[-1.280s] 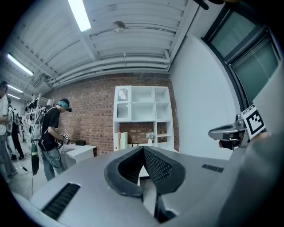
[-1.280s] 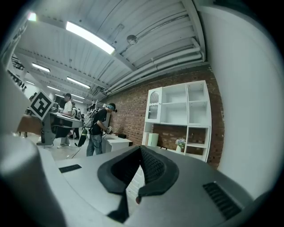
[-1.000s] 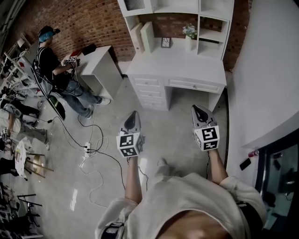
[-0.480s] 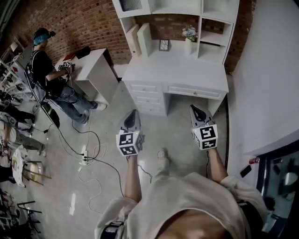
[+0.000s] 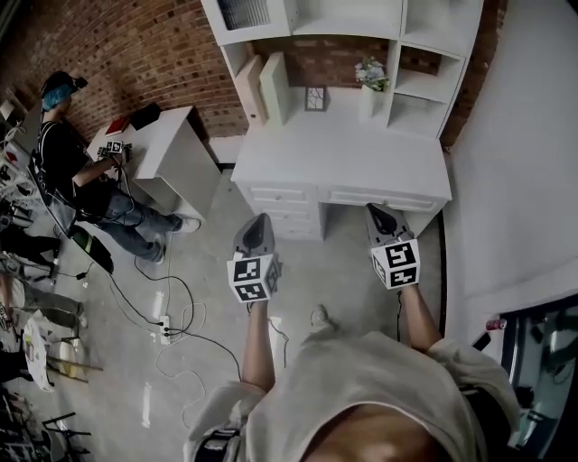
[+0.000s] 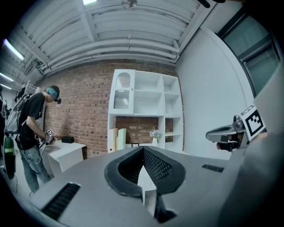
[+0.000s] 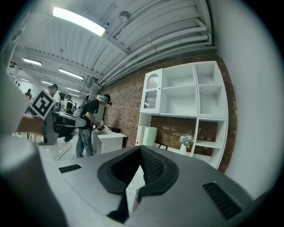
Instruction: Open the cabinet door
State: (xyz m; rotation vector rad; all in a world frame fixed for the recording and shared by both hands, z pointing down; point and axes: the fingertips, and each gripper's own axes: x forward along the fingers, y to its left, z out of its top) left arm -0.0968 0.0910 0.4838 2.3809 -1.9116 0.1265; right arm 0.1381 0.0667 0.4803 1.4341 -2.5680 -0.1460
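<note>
A white desk with a shelf hutch (image 5: 343, 135) stands against the brick wall ahead. The hutch's upper left compartment has a cabinet door (image 5: 244, 13) with a glass pane, and it is closed (image 6: 122, 91) (image 7: 151, 93). My left gripper (image 5: 256, 224) and right gripper (image 5: 377, 215) hover side by side over the floor, short of the desk front and well below the door. Both point at the desk. In the left gripper view the left gripper (image 6: 143, 148) has its jaws together with nothing between them. The right gripper (image 7: 140, 147) is likewise shut and empty.
A person (image 5: 68, 153) stands at a small white desk (image 5: 172, 153) to the left. Cables and a power strip (image 5: 167, 327) lie on the floor on the left. A white wall (image 5: 524, 180) runs along the right. Drawers (image 5: 282, 203), a flower vase (image 5: 368, 77) and upright folders (image 5: 271, 86) belong to the desk.
Both grippers have travelled forward together toward the desk, which now stands nearer and larger. The jaws stayed closed throughout.
</note>
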